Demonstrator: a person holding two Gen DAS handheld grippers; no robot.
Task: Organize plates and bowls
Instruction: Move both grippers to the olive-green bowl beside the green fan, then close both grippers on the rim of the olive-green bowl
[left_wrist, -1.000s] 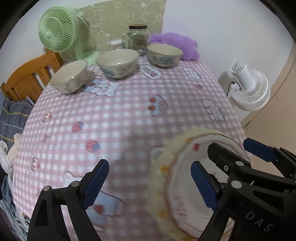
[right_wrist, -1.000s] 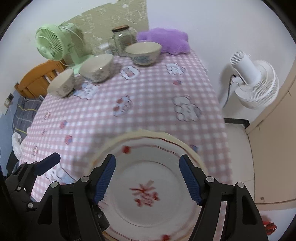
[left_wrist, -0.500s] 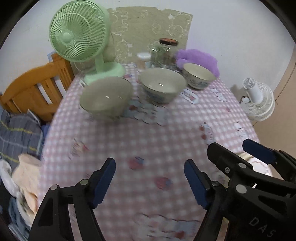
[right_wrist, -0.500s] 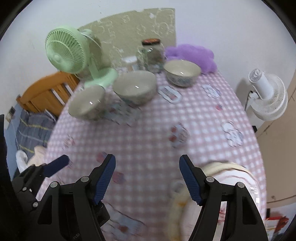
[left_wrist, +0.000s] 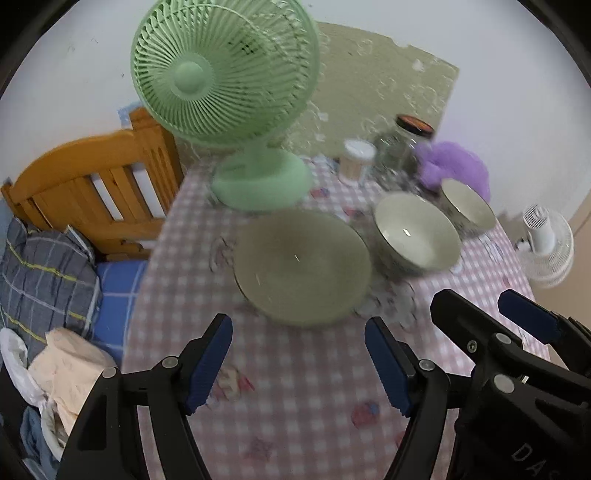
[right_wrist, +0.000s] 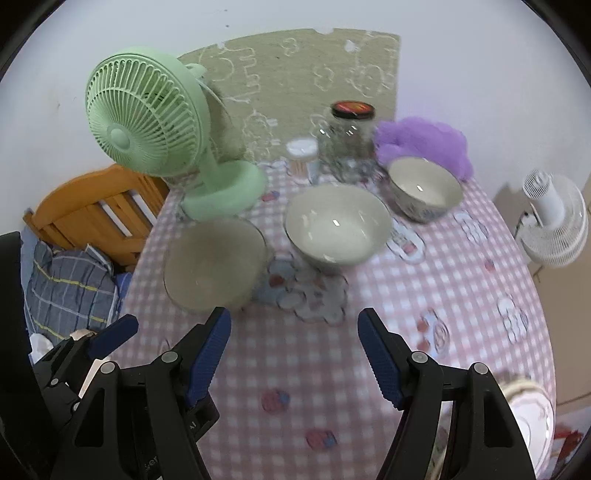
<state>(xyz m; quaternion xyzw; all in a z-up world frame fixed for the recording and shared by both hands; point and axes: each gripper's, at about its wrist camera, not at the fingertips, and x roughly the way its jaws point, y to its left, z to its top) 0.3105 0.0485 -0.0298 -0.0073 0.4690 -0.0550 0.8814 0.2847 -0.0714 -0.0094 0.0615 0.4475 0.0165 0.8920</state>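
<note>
Three cream bowls stand in a row at the far side of the pink checked table (left_wrist: 295, 387). The left bowl (left_wrist: 301, 266) (right_wrist: 214, 262) lies just ahead of my left gripper (left_wrist: 297, 325), which is open with nothing between its blue pads. The middle bowl (left_wrist: 415, 234) (right_wrist: 338, 225) sits ahead of my right gripper (right_wrist: 293, 314), also open and empty. The right bowl (left_wrist: 467, 206) (right_wrist: 424, 188) stands by a purple cushion (right_wrist: 424, 144). A white plate with red flowers (right_wrist: 528, 410) rests at the table's near right edge.
A green desk fan (left_wrist: 221, 66) stands behind the left bowl. A glass jar (right_wrist: 349, 136) and a small white-lidded container (right_wrist: 303, 158) sit at the back. A wooden headboard (left_wrist: 92, 184) and bedding lie left of the table; a white floor fan (right_wrist: 554, 221) is right.
Both grippers have moved away from the flowered plate toward the bowls at the far side. The plate has dropped to the lower right edge. The left jaws stand a little narrower.
</note>
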